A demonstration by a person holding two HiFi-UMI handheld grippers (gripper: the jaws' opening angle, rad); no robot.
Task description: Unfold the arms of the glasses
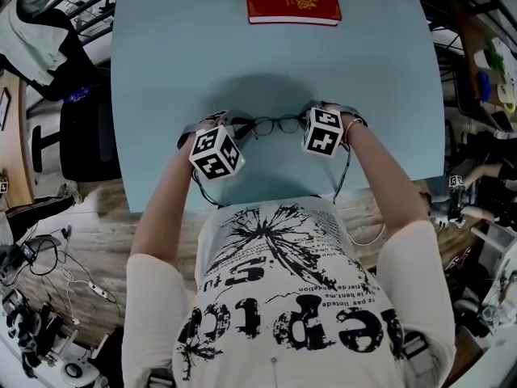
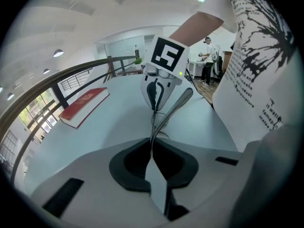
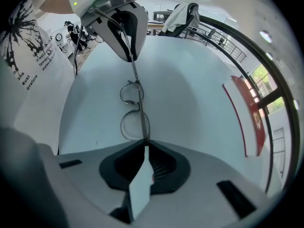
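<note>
Pale blue table (image 1: 161,71) fills most of the head view, and the work sits at its near edge, close to the person's shirt (image 1: 283,297). The left claw (image 2: 152,144) is clamped on a thin end piece of the glasses (image 3: 138,109), its pads all but meeting with only that metal between them. The right claw (image 3: 144,142) is closed the same way on the opposite end of the frame, just beside the nearer lens. Held at both ends, the glasses stretch between the two claws, lenses in line from one claw to the other. I take this to be a bracing grip: one side steadies the frame so the other can swing a hinge. From the left claw a grey arm (image 2: 176,104) slants away from the frame line toward the shirt, its wider ear tip free in the air. That arm looks partly swung out rather than lying flat against the lenses; the second arm I cannot pick out. Whether the frame touches the table or is lifted just off it is not clear. By my reading the unfolding is under way, not finished. Further out, a red book (image 1: 292,0) lies at the far edge, well apart from the glasses and out of the way. Beyond the table are railings and office desks.
</note>
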